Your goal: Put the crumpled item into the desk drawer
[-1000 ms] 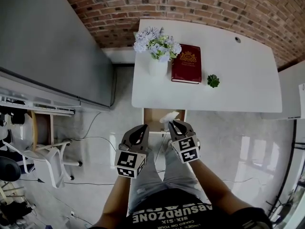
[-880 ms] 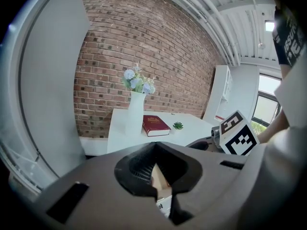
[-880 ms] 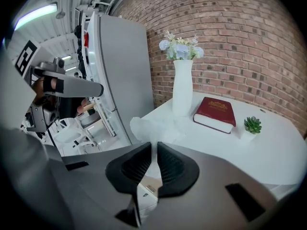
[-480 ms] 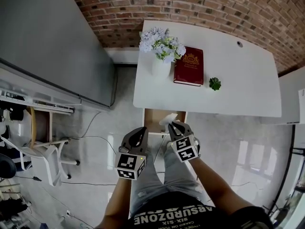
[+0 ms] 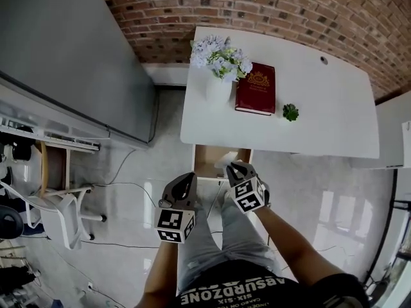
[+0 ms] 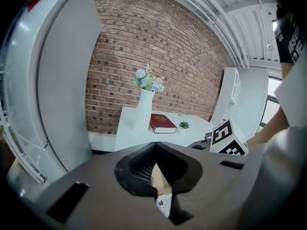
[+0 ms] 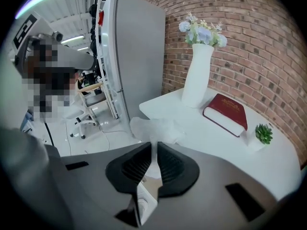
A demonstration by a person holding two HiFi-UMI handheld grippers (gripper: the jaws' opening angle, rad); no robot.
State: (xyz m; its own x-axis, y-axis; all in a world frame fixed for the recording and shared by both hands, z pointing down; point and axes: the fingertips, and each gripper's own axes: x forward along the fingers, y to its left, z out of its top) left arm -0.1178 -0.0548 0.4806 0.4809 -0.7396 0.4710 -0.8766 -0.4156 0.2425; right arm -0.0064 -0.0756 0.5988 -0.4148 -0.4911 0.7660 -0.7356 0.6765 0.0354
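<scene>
- Jaws of the right gripper (image 5: 235, 167) are clenched on the crumpled item (image 5: 228, 161), a white papery wad that sticks out past the tips.
- In the right gripper view the wad (image 7: 156, 127) is pinched thin between the dark ribbed pads (image 7: 173, 166) and puffs out beyond them.
- From where the head view looks down, the held wad hangs over the right part of the open drawer (image 5: 207, 161). The drawer is pulled out from under the near edge of the white desk (image 5: 321, 108), showing its wooden inside.
- I cannot tell whether the wad touches the drawer.
- The left gripper (image 5: 189, 176) is beside the right one, just short of the drawer's front left corner. Its tips are pressed together with nothing between them, as the left gripper view (image 6: 154, 146) shows.
- On the desk stand a white vase (image 5: 218, 90) of pale blue flowers (image 5: 218, 53), a red book (image 5: 255, 88) just beside it, and a small green plant (image 5: 291, 112) past the book.
- A brick wall (image 5: 289, 5) runs behind the desk, and a large grey panel (image 5: 58, 56) stands to its left.
- The person is seated, jeans-clad legs (image 5: 212, 242) below both grippers.
</scene>
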